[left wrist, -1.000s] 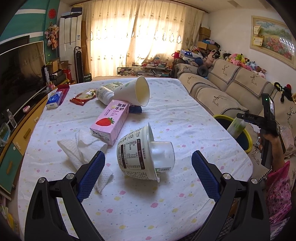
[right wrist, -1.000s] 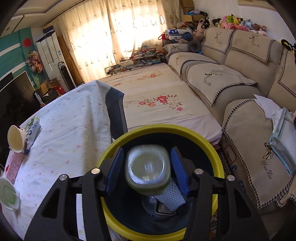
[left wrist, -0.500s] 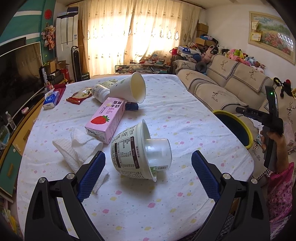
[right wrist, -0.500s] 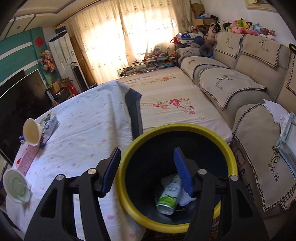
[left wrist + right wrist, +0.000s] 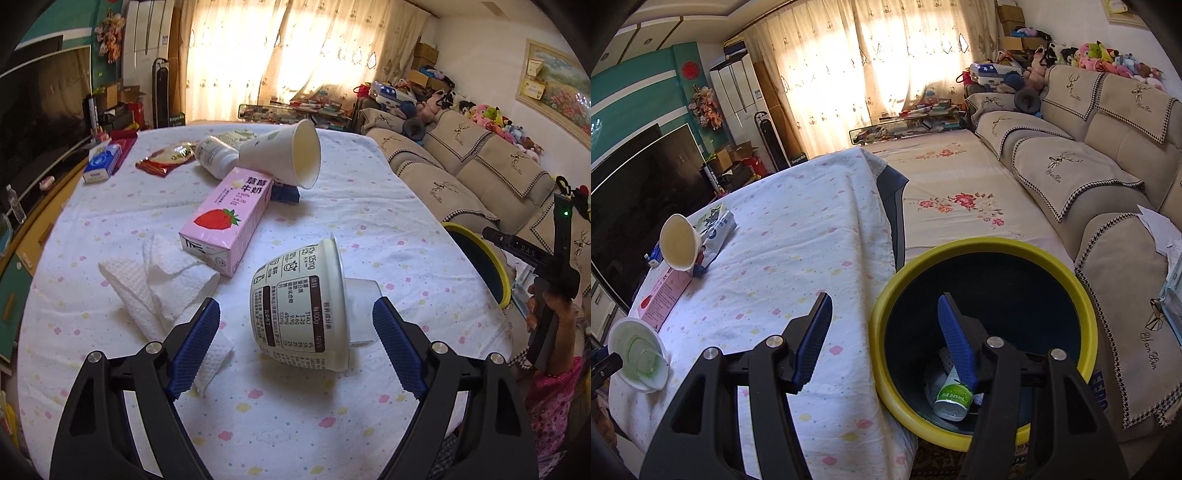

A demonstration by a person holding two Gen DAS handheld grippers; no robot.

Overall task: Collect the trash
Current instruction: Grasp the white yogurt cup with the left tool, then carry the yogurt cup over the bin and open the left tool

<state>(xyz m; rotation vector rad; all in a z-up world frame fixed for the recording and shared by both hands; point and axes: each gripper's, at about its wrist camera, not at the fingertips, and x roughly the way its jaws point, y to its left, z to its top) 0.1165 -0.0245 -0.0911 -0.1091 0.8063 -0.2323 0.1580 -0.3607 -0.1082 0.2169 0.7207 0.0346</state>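
I am standing at the table (image 5: 332, 206), which is wearing a white cloth dotted with pastel spots, and the sofa (image 5: 1082, 162) is running along its far side. The yellow-rimmed bin (image 5: 1067, 273) is sitting on the floor just beside the table's edge, and inside it a green-labelled bottle (image 5: 953, 397) is lying on its side next to something white and netted.

My left gripper (image 5: 295, 343) is hanging over the near part of the table with its jaws closing in; the big white tub (image 5: 299, 306) is lying on its side between the blue pads, which are not touching it. A smaller white cup (image 5: 364, 310) is sticking out of the tub's mouth. My right gripper (image 5: 886, 343) is hovering over the gap between table edge and bin rim, jaws apart and carrying nothing, its right pad over the bin's opening.

Beyond the tub, the pink strawberry milk carton (image 5: 229, 221) is lying flat, and a crumpled paper towel (image 5: 162, 288) is spreading out just beside it, reaching under my left pad. A paper cup (image 5: 284, 155) is resting tipped against the carton's far end, touching a white bottle (image 5: 214, 155) lying behind it. Farther back, a red snack wrapper (image 5: 166, 158) and a blue-and-white pack (image 5: 101, 164) are lying well apart from the tub.
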